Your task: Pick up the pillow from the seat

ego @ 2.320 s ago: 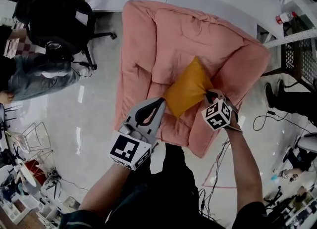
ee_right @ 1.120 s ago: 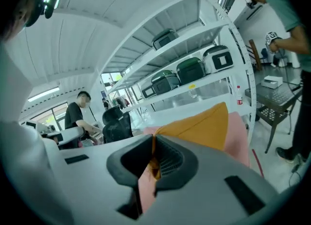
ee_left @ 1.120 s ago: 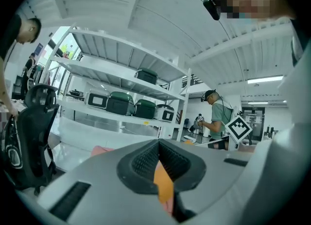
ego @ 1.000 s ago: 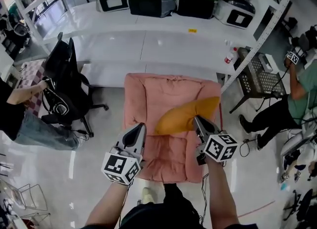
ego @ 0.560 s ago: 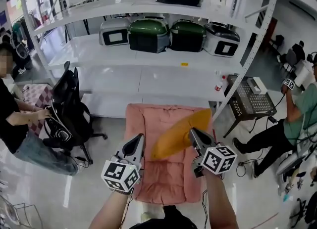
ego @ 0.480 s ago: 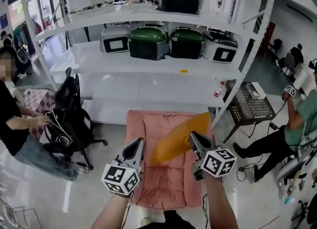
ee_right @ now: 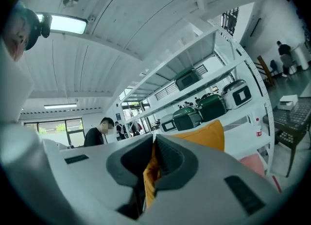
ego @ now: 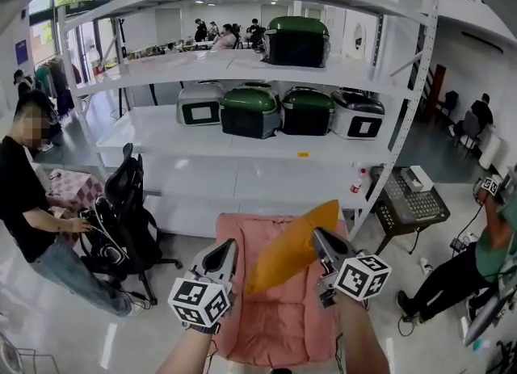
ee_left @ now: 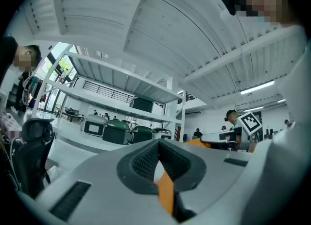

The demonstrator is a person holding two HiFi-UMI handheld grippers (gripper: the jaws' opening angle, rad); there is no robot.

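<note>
An orange-yellow pillow (ego: 289,249) hangs in the air above the pink padded seat (ego: 279,324), tilted with its right end higher. My left gripper (ego: 227,245) is at its lower left end, and my right gripper (ego: 317,235) at its right side. In the left gripper view the left gripper (ee_left: 158,144) is shut on a strip of the pillow (ee_left: 166,195). In the right gripper view the right gripper (ee_right: 154,139) is shut on bunched fabric, and the pillow (ee_right: 201,136) stretches away beyond the jaws.
Behind the seat stands a white shelf rack (ego: 242,142) with green-lidded appliances (ego: 251,111). A black office chair (ego: 121,211) and a person (ego: 28,203) are at the left. A dark wire cart (ego: 410,203) and another person (ego: 485,251) are at the right.
The pillow has come up off the pink seat and now hangs between both grippers. The head view has tilted up from the seat to the shelves.
</note>
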